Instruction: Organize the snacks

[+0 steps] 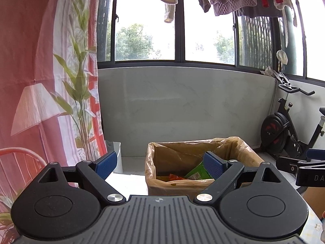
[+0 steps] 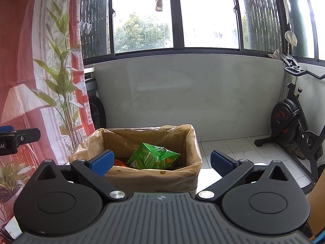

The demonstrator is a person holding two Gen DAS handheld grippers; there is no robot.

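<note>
Green snack bag [image 2: 154, 156] lying inside lined cardboard box [image 2: 191, 142], resting on an orange packet [image 2: 119, 162]. Likely light, soft, crinkly, slick film; contents crushable. Best taken at a crimped end seam. Long axis running left-near to right-far, tilted. Left gripper [image 1: 160, 163] and right gripper [image 2: 161, 162] both spread wide, nothing held, short of the box.
</note>
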